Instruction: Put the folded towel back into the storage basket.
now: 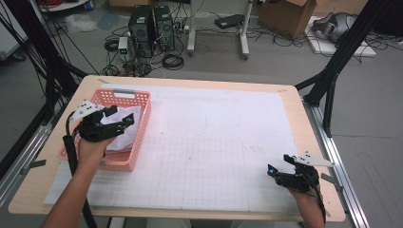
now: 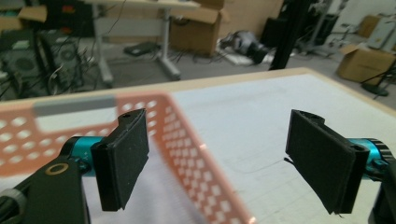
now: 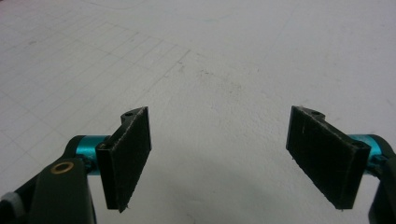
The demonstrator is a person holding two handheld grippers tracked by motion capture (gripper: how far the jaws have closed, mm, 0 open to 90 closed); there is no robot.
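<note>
Two grippers in play, both with fingers spread wide and nothing between the pads.

Right gripper (image 1: 279,167) near right on the bench (image 1: 28,185), hovering low over the white gridded sheet (image 1: 214,142), well apart from everything else. Right gripper view: only bare sheet with faint grid lines and scuffs under the open fingers (image 3: 126,158).

Left gripper (image 1: 119,116) mid-left, held over the pink basket (image 1: 138,137), hand (image 1: 90,147) coming in across the basket's near rim. Fingers (image 2: 123,158) apart, gripping nothing. Left gripper view: perforated basket wall running diagonally between the pads, not touched by either; white cloth blurred at the bottom edge below the left pad.

White cloth (image 1: 124,128) lying crumpled inside the basket, just under the left gripper; contact between cloth and gripper can't be told from the high view. Basket sits at the left edge of the sheet, grey handle strip (image 1: 123,90) on its far rim.

Far beyond the bench: floor with cable tangle, two black PC towers (image 1: 152,28), desk legs, cardboard boxes (image 1: 285,14).
</note>
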